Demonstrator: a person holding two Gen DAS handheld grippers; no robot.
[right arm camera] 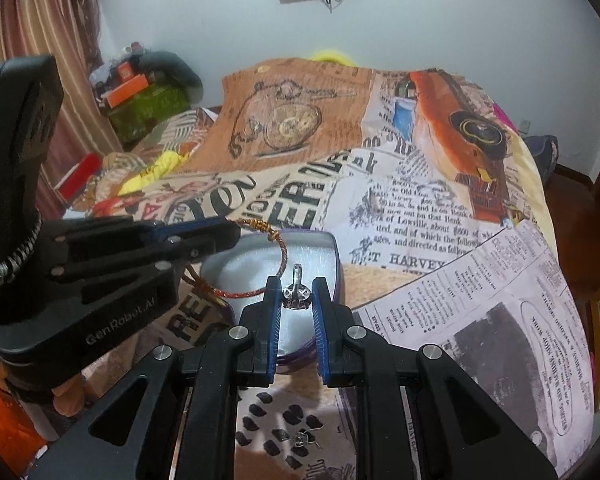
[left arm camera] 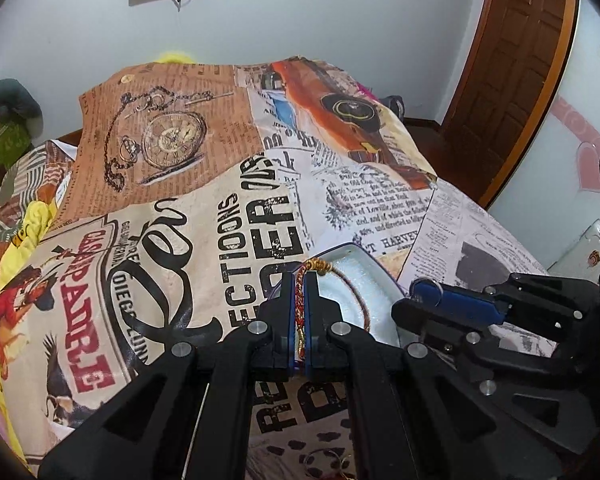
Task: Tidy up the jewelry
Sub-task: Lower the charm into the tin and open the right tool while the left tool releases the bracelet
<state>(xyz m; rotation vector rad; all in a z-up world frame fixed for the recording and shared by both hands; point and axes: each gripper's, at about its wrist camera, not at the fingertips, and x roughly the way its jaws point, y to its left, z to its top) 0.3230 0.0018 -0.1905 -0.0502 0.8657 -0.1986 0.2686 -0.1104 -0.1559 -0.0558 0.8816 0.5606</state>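
Observation:
My left gripper [left arm camera: 299,280] is shut on a red and gold braided cord bracelet [left arm camera: 300,308]. The bracelet's loop [right arm camera: 282,258] hangs over an open tin box [right arm camera: 334,246] lined with white foam. My right gripper [right arm camera: 296,286] holds a small silver earring [right arm camera: 296,294] between its blue pads, over the box. In the left wrist view the right gripper [left arm camera: 424,286] comes in from the right beside the box [left arm camera: 382,276]. In the right wrist view the left gripper [right arm camera: 232,232] comes in from the left. Another silver earring [right arm camera: 302,438] lies on the cloth below my right gripper.
The box sits on a bed covered with a newspaper-print cloth [right arm camera: 420,216]. A metal ring [left arm camera: 324,462] lies on the cloth near the left gripper's base. A wooden door [left arm camera: 508,72] stands at the right. Clutter [right arm camera: 140,96] and a curtain are at the far left.

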